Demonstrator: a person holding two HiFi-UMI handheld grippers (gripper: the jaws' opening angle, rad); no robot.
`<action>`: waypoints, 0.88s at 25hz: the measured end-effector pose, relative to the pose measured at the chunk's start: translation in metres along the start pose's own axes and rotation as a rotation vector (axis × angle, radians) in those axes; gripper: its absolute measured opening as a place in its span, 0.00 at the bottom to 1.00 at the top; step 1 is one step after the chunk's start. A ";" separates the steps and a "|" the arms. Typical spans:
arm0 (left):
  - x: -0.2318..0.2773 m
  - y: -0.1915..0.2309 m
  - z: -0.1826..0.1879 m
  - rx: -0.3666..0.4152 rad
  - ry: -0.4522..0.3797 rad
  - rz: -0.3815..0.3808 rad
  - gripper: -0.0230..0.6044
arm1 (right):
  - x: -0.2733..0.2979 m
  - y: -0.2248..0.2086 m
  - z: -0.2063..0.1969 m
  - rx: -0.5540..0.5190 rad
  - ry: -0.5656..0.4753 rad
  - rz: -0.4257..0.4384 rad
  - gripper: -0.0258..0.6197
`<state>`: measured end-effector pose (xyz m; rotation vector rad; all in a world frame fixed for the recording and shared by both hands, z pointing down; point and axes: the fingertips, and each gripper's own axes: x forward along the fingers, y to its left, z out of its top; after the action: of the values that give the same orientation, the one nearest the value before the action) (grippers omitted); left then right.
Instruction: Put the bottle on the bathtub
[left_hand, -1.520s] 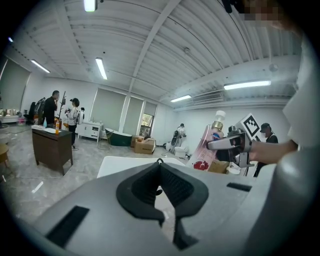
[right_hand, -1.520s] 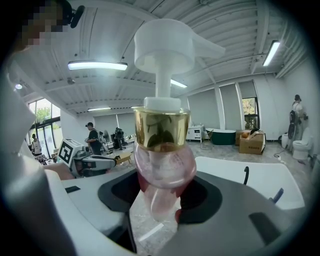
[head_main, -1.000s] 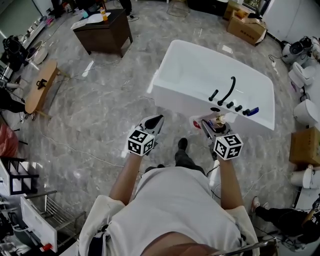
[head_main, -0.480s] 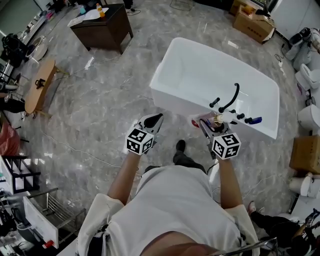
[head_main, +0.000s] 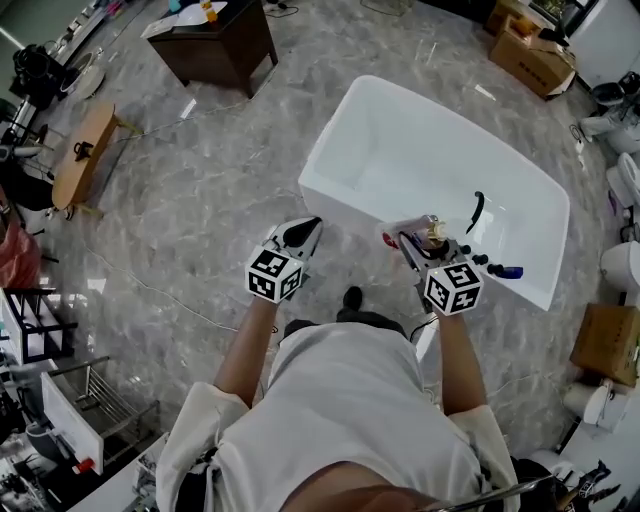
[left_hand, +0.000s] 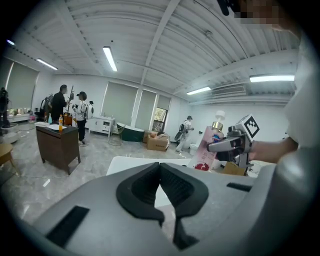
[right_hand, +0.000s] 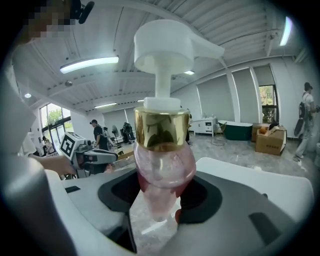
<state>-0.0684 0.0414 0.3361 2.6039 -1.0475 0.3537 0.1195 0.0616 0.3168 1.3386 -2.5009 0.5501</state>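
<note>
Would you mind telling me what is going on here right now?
A person stands at a white bathtub with a tool in each hand. The right tool grips a pink pump bottle at the rim near the black tap, not yet set down. The left tool is shut and empty.

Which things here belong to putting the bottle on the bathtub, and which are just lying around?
In the job: bottle, bathtub, right gripper holding it.
Lying about: dark table, cardboard box, wooden bench, left gripper, shut and empty.
</note>
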 end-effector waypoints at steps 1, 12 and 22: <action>0.006 0.004 0.003 -0.004 -0.001 0.010 0.05 | 0.006 -0.007 0.003 -0.002 0.002 0.010 0.41; 0.045 0.036 0.025 -0.015 -0.022 0.077 0.05 | 0.053 -0.060 0.019 -0.005 0.023 0.065 0.41; 0.060 0.090 0.023 -0.017 0.029 0.041 0.05 | 0.099 -0.067 0.020 0.023 0.030 0.018 0.41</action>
<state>-0.0865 -0.0663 0.3525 2.5575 -1.0912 0.3887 0.1207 -0.0546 0.3513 1.3074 -2.4925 0.6007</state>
